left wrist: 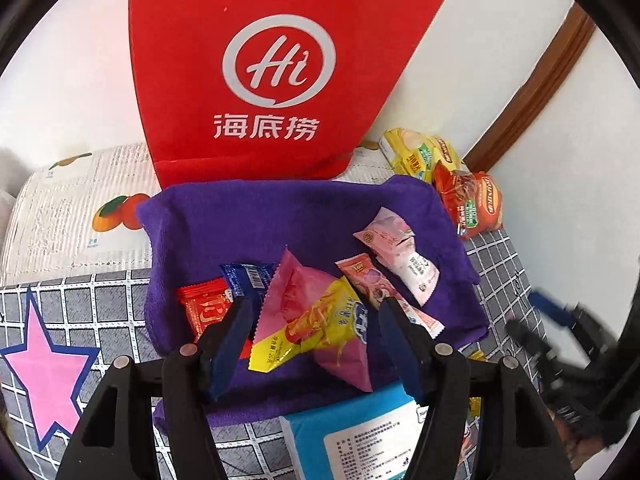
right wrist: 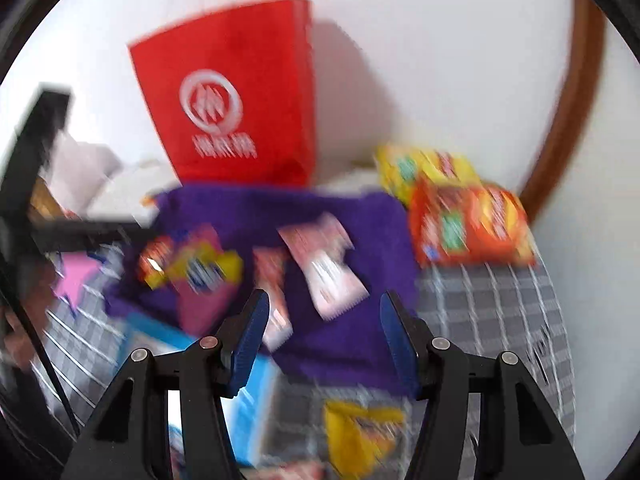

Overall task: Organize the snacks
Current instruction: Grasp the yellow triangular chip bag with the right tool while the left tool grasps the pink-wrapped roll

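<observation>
Several small snack packets lie on a purple cloth (left wrist: 280, 220): a yellow packet (left wrist: 316, 324) over a pink packet (left wrist: 300, 292), a red packet (left wrist: 204, 308), a blue packet (left wrist: 248, 280), and pale pink packets (left wrist: 400, 248). My left gripper (left wrist: 316, 312) is open, its fingers on either side of the yellow packet, just above it. My right gripper (right wrist: 324, 304) is open and empty above the cloth (right wrist: 340, 340), near a pale pink packet (right wrist: 324, 268). The right wrist view is blurred.
A red bag (left wrist: 264, 72) stands at the back against the wall. Yellow and orange biscuit packs (left wrist: 460, 184) lie at the right back; they also show in the right wrist view (right wrist: 468, 224). A light blue pack (left wrist: 360, 432) lies at the front. A yellow packet (right wrist: 360, 432) lies on the checked sheet.
</observation>
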The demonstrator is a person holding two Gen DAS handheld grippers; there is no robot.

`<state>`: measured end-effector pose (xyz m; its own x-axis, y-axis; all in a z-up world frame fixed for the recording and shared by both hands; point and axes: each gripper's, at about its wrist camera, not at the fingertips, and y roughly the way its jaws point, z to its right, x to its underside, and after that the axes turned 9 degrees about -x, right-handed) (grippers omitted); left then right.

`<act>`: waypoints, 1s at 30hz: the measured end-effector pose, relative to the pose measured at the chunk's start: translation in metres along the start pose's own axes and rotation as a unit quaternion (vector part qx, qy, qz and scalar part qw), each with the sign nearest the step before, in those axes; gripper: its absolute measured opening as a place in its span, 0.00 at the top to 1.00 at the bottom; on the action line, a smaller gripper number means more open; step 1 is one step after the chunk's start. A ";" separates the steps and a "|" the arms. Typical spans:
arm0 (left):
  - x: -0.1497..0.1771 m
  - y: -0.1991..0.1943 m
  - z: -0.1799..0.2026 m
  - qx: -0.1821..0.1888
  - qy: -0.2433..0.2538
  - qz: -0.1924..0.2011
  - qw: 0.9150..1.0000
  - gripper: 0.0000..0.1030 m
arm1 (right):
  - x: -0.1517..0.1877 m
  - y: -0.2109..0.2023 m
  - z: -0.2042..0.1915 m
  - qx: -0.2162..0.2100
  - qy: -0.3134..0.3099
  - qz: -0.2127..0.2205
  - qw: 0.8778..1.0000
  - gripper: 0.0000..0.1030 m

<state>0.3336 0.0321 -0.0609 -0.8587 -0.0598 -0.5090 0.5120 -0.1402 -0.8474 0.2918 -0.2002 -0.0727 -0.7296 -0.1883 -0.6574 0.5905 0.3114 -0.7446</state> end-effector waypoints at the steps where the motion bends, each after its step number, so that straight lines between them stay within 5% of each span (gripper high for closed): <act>1: 0.000 -0.001 0.002 0.001 0.002 0.002 1.000 0.38 | 0.006 0.001 0.003 0.005 0.004 -0.007 1.000 0.44; 11: 0.006 -0.021 0.019 0.011 0.024 0.023 0.999 0.38 | 0.084 0.022 0.023 0.013 0.054 -0.057 0.997 0.44; 17: 0.007 -0.027 0.021 0.016 0.028 0.028 0.999 0.38 | 0.097 0.036 0.025 0.036 0.064 -0.059 0.996 0.44; 30: 0.014 -0.054 0.035 0.015 0.043 0.058 0.997 0.38 | 0.113 0.016 0.037 0.006 0.097 -0.029 0.995 0.53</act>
<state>0.2926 0.0043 -0.0168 -0.7881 0.0079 -0.6155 0.6057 -0.1677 -0.7778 0.2312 -0.2512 -0.1635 -0.8143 -0.0226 -0.5800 0.5489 0.2947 -0.7822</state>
